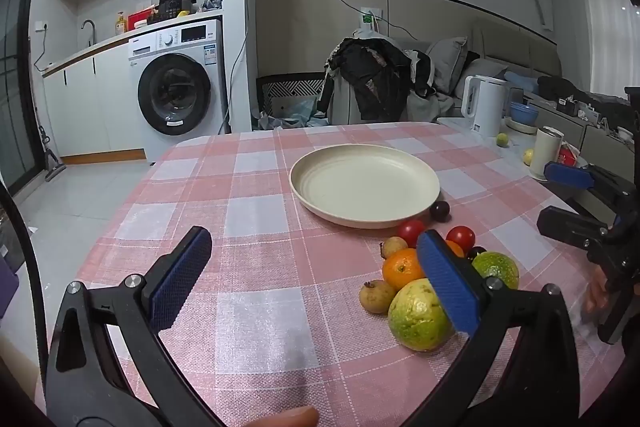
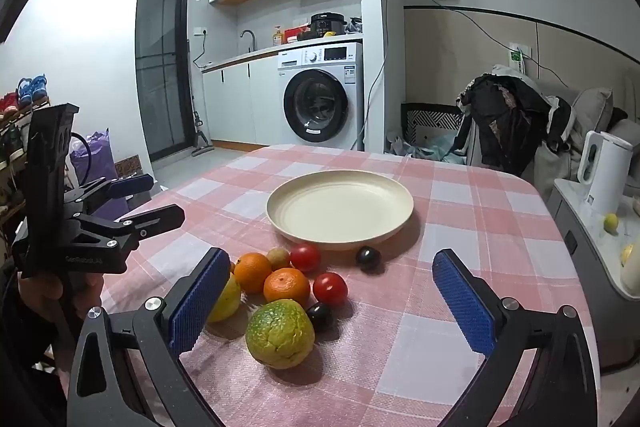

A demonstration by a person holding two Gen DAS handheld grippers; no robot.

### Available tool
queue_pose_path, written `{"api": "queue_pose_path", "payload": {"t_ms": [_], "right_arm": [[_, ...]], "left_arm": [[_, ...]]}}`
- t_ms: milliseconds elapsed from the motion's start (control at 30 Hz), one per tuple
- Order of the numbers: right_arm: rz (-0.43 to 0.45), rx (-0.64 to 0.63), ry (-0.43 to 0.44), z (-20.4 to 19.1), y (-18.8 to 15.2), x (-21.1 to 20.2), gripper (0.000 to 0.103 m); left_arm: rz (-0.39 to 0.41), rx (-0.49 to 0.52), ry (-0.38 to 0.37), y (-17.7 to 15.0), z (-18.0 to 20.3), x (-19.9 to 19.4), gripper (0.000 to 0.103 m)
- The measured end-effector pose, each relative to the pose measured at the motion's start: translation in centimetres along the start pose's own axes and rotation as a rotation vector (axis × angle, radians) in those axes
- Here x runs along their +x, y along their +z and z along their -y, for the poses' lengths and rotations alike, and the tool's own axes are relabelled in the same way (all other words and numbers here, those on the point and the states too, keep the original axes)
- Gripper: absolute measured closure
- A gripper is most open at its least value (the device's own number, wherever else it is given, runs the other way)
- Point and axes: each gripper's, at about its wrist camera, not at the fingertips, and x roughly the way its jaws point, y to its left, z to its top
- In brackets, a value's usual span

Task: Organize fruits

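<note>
Legible writing: "GenRobot.AI" embossed on the black body of the left gripper [image 2: 160, 201], seen from the right wrist camera; labels on the washing machine [image 2: 322, 91] too small to read.

Fruit cluster on the near half of the table, just in front of the cream plate [image 2: 340, 205]: large green-yellow citrus [image 2: 279, 333] nearest, roughly round with no clear long axis; two oranges [image 2: 286, 286] touching side by side behind it; yellow-green fruit [image 1: 418, 315] at the cluster's left, partly hidden behind a blue pad; two red tomatoes [image 2: 329, 289]; small brown fruit [image 2: 278, 257]; dark grape [image 2: 320, 315] touching the green citrus, second dark grape [image 2: 368, 257] apart, just beside the plate rim. Plate flat, bare, nothing on it.

Left gripper [image 1: 316, 279] spread wide, holding nothing, hovering left of the cluster. Right gripper [image 2: 330, 299] likewise spread wide, holding nothing, its fingers bracketing the cluster from above and behind.

Surface: pink-and-white checked tablecloth [image 1: 256, 211]. Room: kitchen counter with tap, range hood above, white kettle [image 1: 482, 105] on a side unit to the right, clothes heaped on a chair [image 1: 372, 83].
</note>
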Motion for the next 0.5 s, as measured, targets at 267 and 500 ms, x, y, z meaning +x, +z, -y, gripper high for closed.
{"api": "queue_pose_path", "payload": {"t_ms": [267,500], "right_arm": [[-0.006,0.0,0.008,-0.01,0.05,0.05,0.0],[-0.005,-0.007,0.009,0.17,-0.03,0.26,0.0]], "left_arm": [[0.008,-0.006,0.002,-0.35,-0.22,-0.02,0.001],[0.01,0.01,-0.002,-0.49,0.24,0.07,0.001]]}}
